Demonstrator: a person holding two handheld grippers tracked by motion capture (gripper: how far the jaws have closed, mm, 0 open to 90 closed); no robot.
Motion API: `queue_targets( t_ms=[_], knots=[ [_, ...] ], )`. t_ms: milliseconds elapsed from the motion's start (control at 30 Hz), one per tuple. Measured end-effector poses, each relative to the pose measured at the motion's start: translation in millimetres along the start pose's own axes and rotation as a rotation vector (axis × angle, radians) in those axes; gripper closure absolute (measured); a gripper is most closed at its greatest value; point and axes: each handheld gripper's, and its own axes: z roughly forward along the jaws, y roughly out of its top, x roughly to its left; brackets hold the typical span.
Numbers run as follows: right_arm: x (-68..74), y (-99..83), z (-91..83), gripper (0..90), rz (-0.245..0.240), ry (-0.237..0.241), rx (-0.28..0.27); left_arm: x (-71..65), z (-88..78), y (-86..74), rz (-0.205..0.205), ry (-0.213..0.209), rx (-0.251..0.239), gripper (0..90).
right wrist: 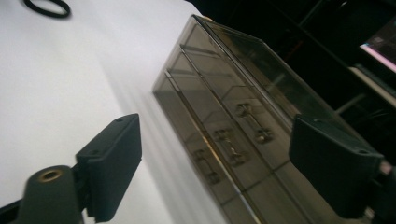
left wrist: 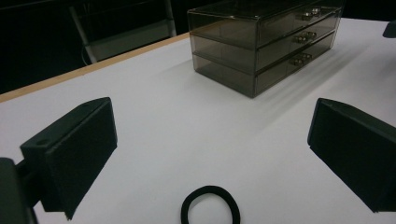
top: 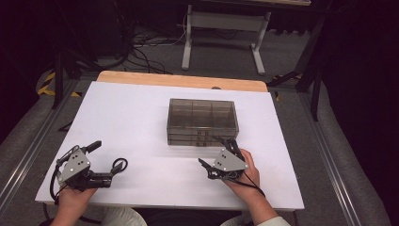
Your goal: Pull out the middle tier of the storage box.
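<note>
I'm holding right tongs [top: 217, 155] wide, nearer | drawer box [top: 202, 121] lying just ahead, handles facing me, long axis along desk's [top: 131, 117] near edge | left tongs [top: 107, 155] wide over hair tie [left wrist: 210, 205]

One smoky transparent drawer box [top: 203, 121] stands on the desk [top: 141, 117], toward its far edge; it has three drawers stacked one above another, each with one small metal handle on its front, so three handles in all; one black hair band [left wrist: 210, 206] lies on the desk near its near left corner; two tongs are present, the left tongs [top: 107, 156] and the right tongs [top: 217, 151], one in each of the person's two hands.
</note>
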Motion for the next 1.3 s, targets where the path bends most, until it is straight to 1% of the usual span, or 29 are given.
queue_targets(
  t_ms=[67, 100, 133, 167, 200, 233, 300, 333, 367, 400, 433, 467, 533, 567, 600, 700, 733, 800, 867, 900, 967, 1033, 1067, 1133, 1167, 1200, 1300],
  knots=[
    [3.3, 1.1, 0.0, 23.4, -0.052, -0.059, 0.027, -0.3, -0.2, -0.1, -0.004, -0.003, 0.002, 2.1],
    [3.9, 1.1, 0.2, 24.5, -0.065, -0.071, 0.032, -0.2, -0.2, -0.1, -0.004, -0.003, 0.001, 2.1],
    [3.9, 1.1, 0.2, 24.5, -0.065, -0.071, 0.032, -0.2, -0.2, -0.1, -0.004, -0.003, 0.001, 2.1],
    [4.5, 1.1, 0.3, 25.4, -0.074, -0.081, 0.039, -0.2, -0.2, -0.1, -0.004, -0.003, 0.001, 2.1],
    [5.3, 1.1, 0.7, 25.9, -0.090, -0.099, 0.048, -0.2, -0.2, -0.1, -0.004, -0.004, 0.001, 2.2],
    [6.4, 1.3, 1.3, 27.0, -0.119, -0.127, 0.060, -0.3, -0.3, 0.0, -0.003, -0.003, 0.001, 2.2],
    [7.4, 1.7, 1.8, 28.2, -0.148, -0.148, 0.066, -0.3, -0.2, 0.0, -0.003, -0.003, 0.001, 2.3],
    [7.4, 1.7, 1.8, 28.2, -0.148, -0.148, 0.066, -0.3, -0.2, 0.0, -0.003, -0.003, 0.001, 2.3],
    [8.1, 1.8, 2.2, 28.5, -0.162, -0.156, 0.069, 0.1, -0.2, 0.1, 0.003, 0.000, 0.001, 2.3],
    [10.0, 1.8, 3.2, 29.7, -0.191, -0.175, 0.079, 0.0, -0.1, 0.1, 0.002, 0.000, 0.000, 2.3],
    [10.0, 1.8, 3.2, 29.7, -0.191, -0.175, 0.079, 0.0, -0.1, 0.1, 0.002, 0.000, 0.000, 2.3],
    [12.4, 1.7, 4.3, 31.1, -0.219, -0.193, 0.093, 0.0, -0.1, 0.1, 0.002, -0.001, 0.001, 2.3],
    [14.5, 1.4, 5.6, 32.6, -0.242, -0.209, 0.105, -0.4, -0.3, 0.0, -0.002, -0.003, 0.002, 2.3],
    [14.5, 1.4, 5.6, 32.6, -0.242, -0.209, 0.105, -0.4, -0.3, 0.0, -0.002, -0.003, 0.002, 2.3],
    [15.5, 1.3, 6.3, 33.5, -0.255, -0.220, 0.112, -0.3, -0.3, 0.0, -0.002, -0.003, 0.001, 2.3],
    [17.4, 0.6, 8.3, 35.0, -0.267, -0.233, 0.124, -0.3, -0.4, 0.0, -0.002, -0.003, 0.001, 2.3],
    [18.6, 0.1, 9.1, 35.9, -0.282, -0.238, 0.132, -0.3, -0.4, 0.1, -0.002, -0.003, 0.001, 2.3],
    [19.5, -0.1, 9.6, 36.1, -0.285, -0.242, 0.136, -0.3, -0.4, 0.1, -0.001, -0.003, 0.001, 2.3],
    [20.7, -0.6, 10.9, 36.9, -0.305, -0.257, 0.135, -0.4, -0.4, 0.0, -0.002, -0.003, 0.002, 2.3],
    [21.9, -0.8, 11.3, 37.2, -0.307, -0.263, 0.140, -0.3, -0.4, 0.1, -0.001, -0.003, 0.002, 2.3],
    [24.4, -2.1, 12.9, 38.7, -0.337, -0.286, 0.145, -0.3, -0.3, 0.1, -0.002, -0.003, 0.002, 2.3],
    [25.1, -2.5, 13.6, 39.2, -0.347, -0.289, 0.146, -0.3, 0.1, 0.0, -0.002, -0.006, 0.004, 2.3],
    [26.3, -3.6, 15.2, 39.3, -0.369, -0.299, 0.154, -0.1, -0.1, 0.2, 0.005, -0.003, 0.004, 2.4],
    [27.1, -4.3, 16.0, 39.3, -0.377, -0.307, 0.158, -0.1, -0.2, 0.3, 0.007, -0.004, 0.004, 2.4],
    [27.6, -4.8, 17.3, 39.3, -0.399, -0.313, 0.161, -0.2, -0.2, 0.2, 0.006, -0.004, 0.004, 2.5],
    [28.4, -5.3, 17.8, 39.4, -0.403, -0.321, 0.166, -0.1, -0.3, 0.2, 0.005, -0.003, 0.004, 2.5],
    [30.3, -6.7, 20.3, 40.5, -0.443, -0.345, 0.180, -0.2, -0.1, 0.1, 0.000, -0.005, 0.003, 2.5]
  ],
)
